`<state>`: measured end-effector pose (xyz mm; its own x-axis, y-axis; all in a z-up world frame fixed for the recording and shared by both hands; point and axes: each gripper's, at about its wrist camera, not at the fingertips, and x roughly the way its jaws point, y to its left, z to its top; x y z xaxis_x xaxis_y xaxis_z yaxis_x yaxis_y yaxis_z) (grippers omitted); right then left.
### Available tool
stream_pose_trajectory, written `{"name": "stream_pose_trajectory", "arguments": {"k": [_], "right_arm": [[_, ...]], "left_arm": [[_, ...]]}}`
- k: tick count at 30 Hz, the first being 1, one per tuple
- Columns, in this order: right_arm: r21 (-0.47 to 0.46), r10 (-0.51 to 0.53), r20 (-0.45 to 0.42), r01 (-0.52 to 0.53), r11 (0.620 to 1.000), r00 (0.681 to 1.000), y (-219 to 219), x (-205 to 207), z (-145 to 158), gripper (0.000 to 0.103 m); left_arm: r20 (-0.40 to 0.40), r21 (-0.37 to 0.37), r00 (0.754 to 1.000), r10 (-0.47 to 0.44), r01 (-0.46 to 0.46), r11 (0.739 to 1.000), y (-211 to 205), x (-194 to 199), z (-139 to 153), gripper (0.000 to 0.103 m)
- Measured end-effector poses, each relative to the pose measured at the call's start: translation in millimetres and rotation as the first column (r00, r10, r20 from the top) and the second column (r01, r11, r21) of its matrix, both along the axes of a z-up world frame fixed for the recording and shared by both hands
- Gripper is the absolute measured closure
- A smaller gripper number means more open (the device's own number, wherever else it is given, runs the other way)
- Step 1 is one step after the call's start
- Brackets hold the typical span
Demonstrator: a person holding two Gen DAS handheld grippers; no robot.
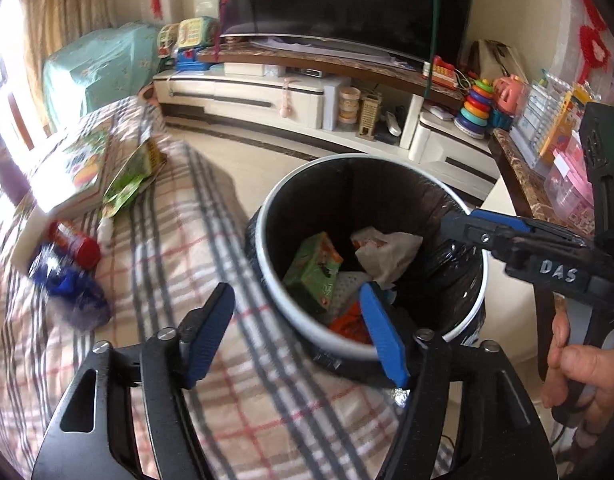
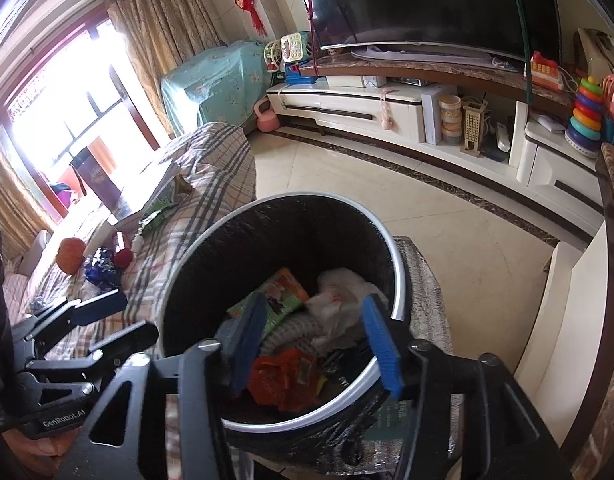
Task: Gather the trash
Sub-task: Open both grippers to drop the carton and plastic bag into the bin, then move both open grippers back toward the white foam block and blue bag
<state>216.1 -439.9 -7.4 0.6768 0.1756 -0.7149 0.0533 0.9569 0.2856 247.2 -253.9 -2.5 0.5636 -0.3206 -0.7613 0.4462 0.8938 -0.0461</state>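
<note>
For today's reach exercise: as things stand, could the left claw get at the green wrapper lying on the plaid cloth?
Probably yes. The left claw stands open and empty, and the green wrapper lies uncovered on the plaid cloth with nothing between them.

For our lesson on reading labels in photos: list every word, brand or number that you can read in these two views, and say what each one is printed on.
"DAS": white letters on the black body of the right gripper.
"GenRobot.AI": white print on the black body of the left gripper.
Print on the green packet and orange wrapper in the bin: too blurred to read.
Cover of the book on the checked cloth: blurred, unreadable.
</note>
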Motion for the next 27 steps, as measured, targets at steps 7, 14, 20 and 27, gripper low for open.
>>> {"name": "stream_pose_trajectory", "arguments": {"k": [7,14,20,27], "right_arm": [[0.019,0.029,0.032,-0.030,0.999,0.999,24,-9,7,0.013],[0.031,0.089,0.051,-0.091,0.995,0.995,62,-18,12,0.012],[0.043,0.142,0.070,-0.146,0.988,0.987,95,-25,15,0.009],[0.054,0.187,0.051,-0.190,0.980,0.981,125,-28,6,0.008]], "left_arm": [[-0.004,-0.023,0.993,0.115,-0.115,0.993,51,-19,-8,0.027],[-0.028,-0.070,0.972,0.235,-0.236,0.969,109,-35,-14,0.026],[-0.039,-0.090,0.950,0.311,-0.313,0.945,148,-48,-18,0.024],[-0.054,-0.090,0.923,0.380,-0.383,0.919,181,-58,-24,0.017]]}}
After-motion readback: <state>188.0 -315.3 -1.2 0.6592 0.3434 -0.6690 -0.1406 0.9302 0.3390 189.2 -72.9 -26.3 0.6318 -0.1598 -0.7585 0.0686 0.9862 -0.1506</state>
